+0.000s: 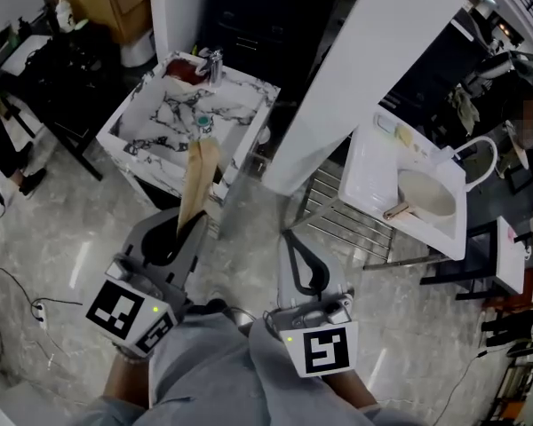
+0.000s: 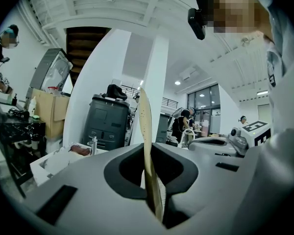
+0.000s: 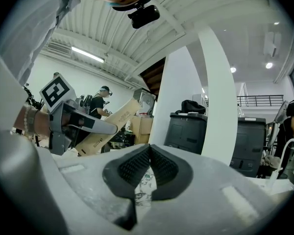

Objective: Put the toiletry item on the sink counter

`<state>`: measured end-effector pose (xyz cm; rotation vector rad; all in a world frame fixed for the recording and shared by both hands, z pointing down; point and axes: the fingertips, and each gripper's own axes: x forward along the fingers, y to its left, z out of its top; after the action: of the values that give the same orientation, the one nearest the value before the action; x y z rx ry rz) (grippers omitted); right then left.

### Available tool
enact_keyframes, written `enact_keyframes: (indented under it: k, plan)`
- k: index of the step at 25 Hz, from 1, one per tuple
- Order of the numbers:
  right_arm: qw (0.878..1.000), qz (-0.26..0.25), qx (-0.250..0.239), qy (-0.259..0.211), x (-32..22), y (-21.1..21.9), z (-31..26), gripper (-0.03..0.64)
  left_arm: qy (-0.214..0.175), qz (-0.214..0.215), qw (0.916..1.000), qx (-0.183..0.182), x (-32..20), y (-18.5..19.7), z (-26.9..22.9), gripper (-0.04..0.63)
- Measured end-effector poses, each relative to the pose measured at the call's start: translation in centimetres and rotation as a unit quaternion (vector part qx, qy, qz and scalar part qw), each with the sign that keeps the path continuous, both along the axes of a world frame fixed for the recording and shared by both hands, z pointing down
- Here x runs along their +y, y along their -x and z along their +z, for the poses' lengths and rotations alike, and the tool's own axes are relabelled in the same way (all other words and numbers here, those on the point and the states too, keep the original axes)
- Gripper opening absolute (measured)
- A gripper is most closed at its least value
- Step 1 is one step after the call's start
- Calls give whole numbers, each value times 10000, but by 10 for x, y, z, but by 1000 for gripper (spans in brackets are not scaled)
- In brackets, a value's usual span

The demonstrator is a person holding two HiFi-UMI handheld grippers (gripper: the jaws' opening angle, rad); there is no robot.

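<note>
A marble-patterned sink counter (image 1: 151, 114) stands ahead to the upper left, beside a white pillar (image 1: 373, 60). The person holds both grippers out level, side by side at waist height. The left gripper (image 1: 185, 227) has its jaws pinched narrow on the toiletry item (image 1: 198, 171), a flat tan pack that sticks out forward past the tips, well short of the counter. The right gripper (image 1: 293, 240) has its jaws closed together with nothing between them.

Faucet (image 1: 215, 63), apparently, on sink counter (image 1: 164, 114) left of pillar (image 1: 373, 69).
</note>
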<state>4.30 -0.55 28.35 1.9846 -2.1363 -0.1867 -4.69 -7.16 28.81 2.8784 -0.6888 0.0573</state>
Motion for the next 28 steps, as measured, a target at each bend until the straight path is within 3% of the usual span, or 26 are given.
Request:
enact_keyframes:
  k: [20, 28]
  plan:
    - [9995, -249, -31, 182, -53, 1, 11, -2, 200, -425, 9987, -203, -57, 14, 30, 37]
    - [9979, -614, -75, 209, -77, -9, 13, -3, -11, -762, 9949, -665, -75, 8, 41, 37]
